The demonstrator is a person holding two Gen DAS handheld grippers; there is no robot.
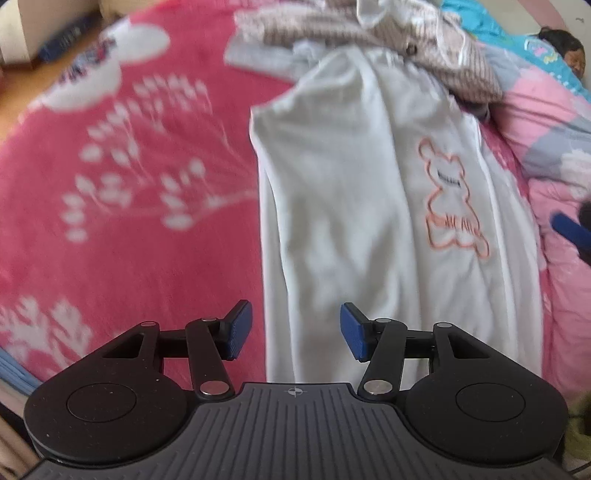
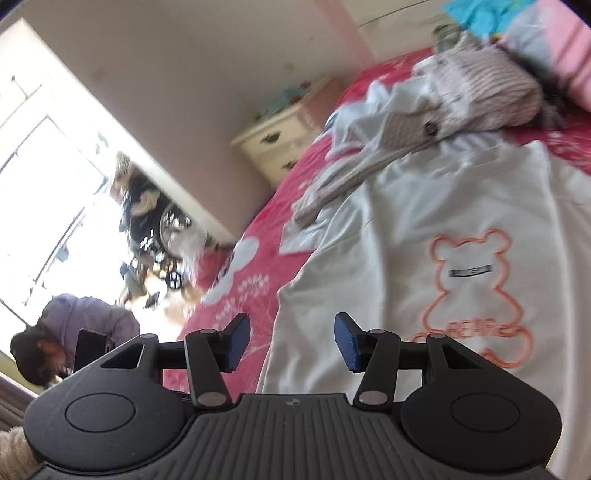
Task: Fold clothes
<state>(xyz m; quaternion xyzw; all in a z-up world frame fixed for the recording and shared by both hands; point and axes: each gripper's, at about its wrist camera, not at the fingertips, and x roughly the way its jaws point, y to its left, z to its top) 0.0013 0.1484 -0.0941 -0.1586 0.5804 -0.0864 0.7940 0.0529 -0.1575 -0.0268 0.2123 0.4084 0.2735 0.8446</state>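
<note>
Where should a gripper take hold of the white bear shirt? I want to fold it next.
Probably the white bear shirt by its free left edge, coming from the bare pink blanket: the striped knit covers the far end.

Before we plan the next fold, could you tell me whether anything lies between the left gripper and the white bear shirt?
Nothing visible does: the left gripper hangs open over the white bear shirt. Only the striped knit garment overlaps its far end.
</note>
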